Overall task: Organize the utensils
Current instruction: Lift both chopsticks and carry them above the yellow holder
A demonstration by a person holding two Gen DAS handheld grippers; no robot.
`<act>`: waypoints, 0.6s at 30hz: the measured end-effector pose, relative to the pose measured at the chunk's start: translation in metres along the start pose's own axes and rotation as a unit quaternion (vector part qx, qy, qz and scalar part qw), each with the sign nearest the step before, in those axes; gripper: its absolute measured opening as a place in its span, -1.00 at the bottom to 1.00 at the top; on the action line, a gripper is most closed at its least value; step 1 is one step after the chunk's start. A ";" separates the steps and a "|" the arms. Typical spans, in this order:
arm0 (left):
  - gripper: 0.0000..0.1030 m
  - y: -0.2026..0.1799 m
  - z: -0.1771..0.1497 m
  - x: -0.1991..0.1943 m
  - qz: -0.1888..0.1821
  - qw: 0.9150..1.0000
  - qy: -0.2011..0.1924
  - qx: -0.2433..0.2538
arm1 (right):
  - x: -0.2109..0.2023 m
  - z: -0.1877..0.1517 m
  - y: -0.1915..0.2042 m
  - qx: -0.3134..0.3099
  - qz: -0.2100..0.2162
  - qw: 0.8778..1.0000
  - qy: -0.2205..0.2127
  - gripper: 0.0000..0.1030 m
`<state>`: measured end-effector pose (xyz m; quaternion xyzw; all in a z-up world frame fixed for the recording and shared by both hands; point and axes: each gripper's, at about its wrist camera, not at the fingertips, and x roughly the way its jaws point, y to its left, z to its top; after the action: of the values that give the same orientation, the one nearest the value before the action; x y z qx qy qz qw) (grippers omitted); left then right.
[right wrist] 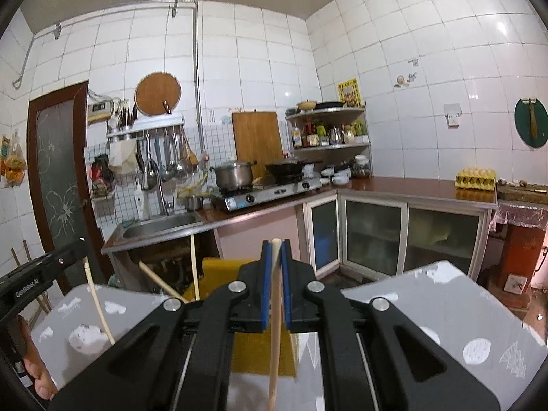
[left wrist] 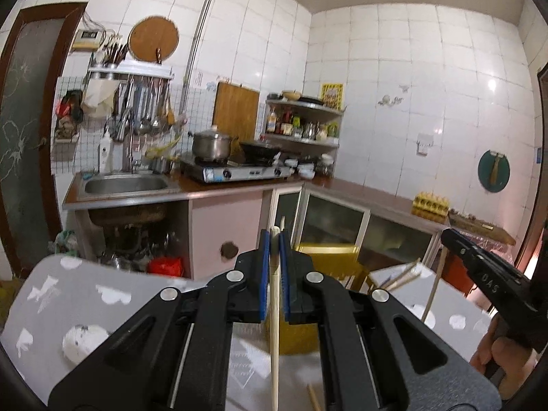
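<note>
Each pair of tongs, left tongs and right tongs, is clamped shut on one light, stiff, smooth chopstick near its upper end, above the grey worktop; a firm pinch prevents slipping.

A home kitchen: white tiled walls, a steel sink set in the counter, a pot and wok on the gas stove, ladles hanging from a rack, egg tray sitting out.

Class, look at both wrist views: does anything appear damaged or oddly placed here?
Yes: the pink cabinet door under the counter has a ragged dark hole. Loose pale wooden chopsticks also jut at mismatched angles.
</note>
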<state>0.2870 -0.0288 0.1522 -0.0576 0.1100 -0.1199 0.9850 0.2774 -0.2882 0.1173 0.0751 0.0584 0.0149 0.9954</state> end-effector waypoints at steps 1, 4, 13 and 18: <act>-0.91 -0.001 0.006 -0.001 -0.002 1.000 -0.006 0.000 | 0.000 0.009 0.002 -0.002 0.002 1.000 -0.007 -0.88; -0.91 -0.006 0.029 -0.001 -0.012 1.000 -0.019 -0.004 | 0.004 0.030 0.008 -0.008 0.006 1.000 -0.019 -0.88; -0.91 -0.030 0.094 0.015 -0.014 0.997 -0.080 0.003 | 0.027 0.092 0.023 -0.017 -0.003 0.997 -0.071 -0.88; -0.91 -0.039 0.104 0.039 -0.015 0.996 -0.092 0.000 | 0.045 0.102 0.020 -0.010 -0.016 0.996 -0.085 -0.88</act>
<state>0.3396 -0.0667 0.2503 -0.0703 0.0184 -0.1289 0.9890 0.3335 -0.2819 0.2149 0.0649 -0.0252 -0.0070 0.9975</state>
